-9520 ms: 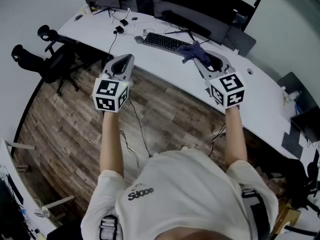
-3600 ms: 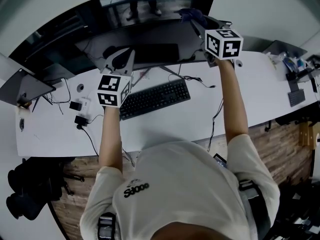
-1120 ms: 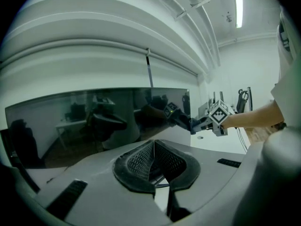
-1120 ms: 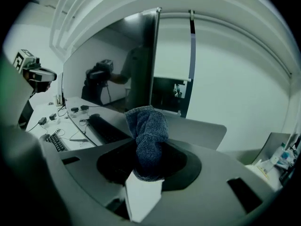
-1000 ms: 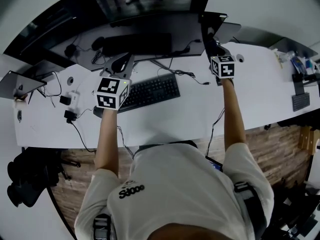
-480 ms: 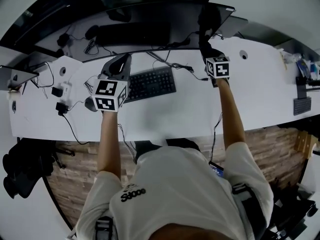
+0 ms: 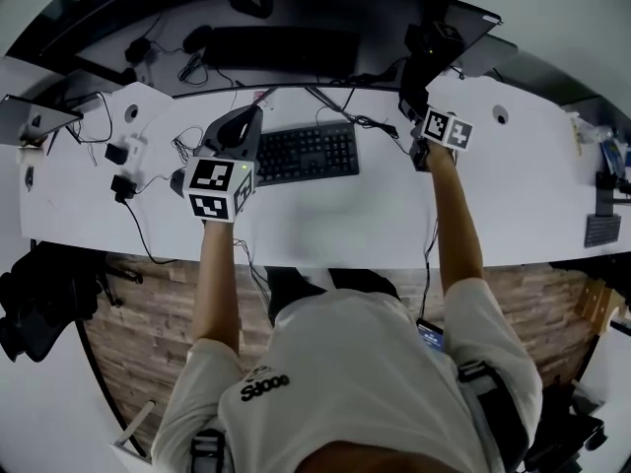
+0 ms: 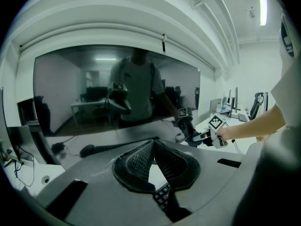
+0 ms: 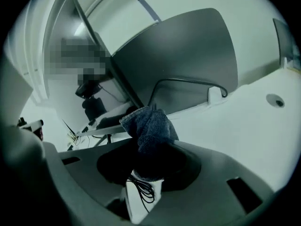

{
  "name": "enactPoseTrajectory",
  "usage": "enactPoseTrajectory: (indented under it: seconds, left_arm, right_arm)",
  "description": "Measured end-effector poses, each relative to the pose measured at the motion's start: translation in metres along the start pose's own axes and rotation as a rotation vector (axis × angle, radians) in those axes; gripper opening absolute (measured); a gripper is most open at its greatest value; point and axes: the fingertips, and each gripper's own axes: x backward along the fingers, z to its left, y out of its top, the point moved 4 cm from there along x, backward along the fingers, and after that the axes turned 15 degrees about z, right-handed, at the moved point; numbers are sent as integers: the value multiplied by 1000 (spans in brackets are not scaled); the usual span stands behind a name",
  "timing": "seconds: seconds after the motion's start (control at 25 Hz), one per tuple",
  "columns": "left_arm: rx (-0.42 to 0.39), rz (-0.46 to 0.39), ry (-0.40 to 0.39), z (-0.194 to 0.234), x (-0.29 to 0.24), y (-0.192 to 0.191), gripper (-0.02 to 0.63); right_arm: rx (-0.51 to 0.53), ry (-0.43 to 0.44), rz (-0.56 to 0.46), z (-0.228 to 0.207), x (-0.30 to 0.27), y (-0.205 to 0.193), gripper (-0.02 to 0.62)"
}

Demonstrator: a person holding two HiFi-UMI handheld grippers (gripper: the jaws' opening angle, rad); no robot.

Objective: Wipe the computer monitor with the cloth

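The wide dark monitor (image 7: 276, 28) stands along the back of the white desk (image 7: 355, 215); in the left gripper view its screen (image 8: 117, 93) mirrors the room and a person. My right gripper (image 7: 416, 87) is at the monitor's lower right corner, shut on a dark blue cloth (image 7: 422, 55). In the right gripper view the cloth (image 9: 149, 126) bunches up out of the shut gripper (image 9: 149, 149), next to the screen's edge (image 9: 101, 55). My left gripper (image 7: 248, 116) hovers over the keyboard's left end, shut and holding nothing (image 8: 153, 142).
A black keyboard (image 7: 306, 153) lies in front of the monitor, with a mouse (image 7: 177, 180), adapters and cables (image 7: 123, 166) to its left. A second grey screen (image 7: 488, 52) stands behind the right gripper. A laptop (image 7: 25, 116) sits at the far left. An office chair (image 7: 30, 294) stands on the wooden floor.
The right gripper has carried the cloth from the monitor's top right corner down its right side to near the desk. The left gripper has stayed shut over the keyboard.
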Motion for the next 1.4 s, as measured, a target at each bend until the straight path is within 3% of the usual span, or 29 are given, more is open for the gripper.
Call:
enactPoseTrajectory:
  seconds: [0.08, 0.24, 0.4, 0.76, 1.4]
  left_arm:
    - [15, 7, 10, 9, 5, -9, 20]
    - [46, 12, 15, 27, 13, -23, 20]
    - [41, 9, 16, 48, 20, -31, 20]
    - [47, 15, 11, 94, 39, -49, 20]
    - [72, -1, -2, 194, 76, -89, 20]
  right_arm:
    - [-71, 51, -29, 6, -2, 0, 130]
    - [-334, 237, -125, 17, -8, -4, 129]
    - [-455, 316, -199, 32, -20, -9, 127]
    - [-521, 396, -243, 88, -44, -13, 127]
    - [-561, 407, -222, 204, -104, -18, 129]
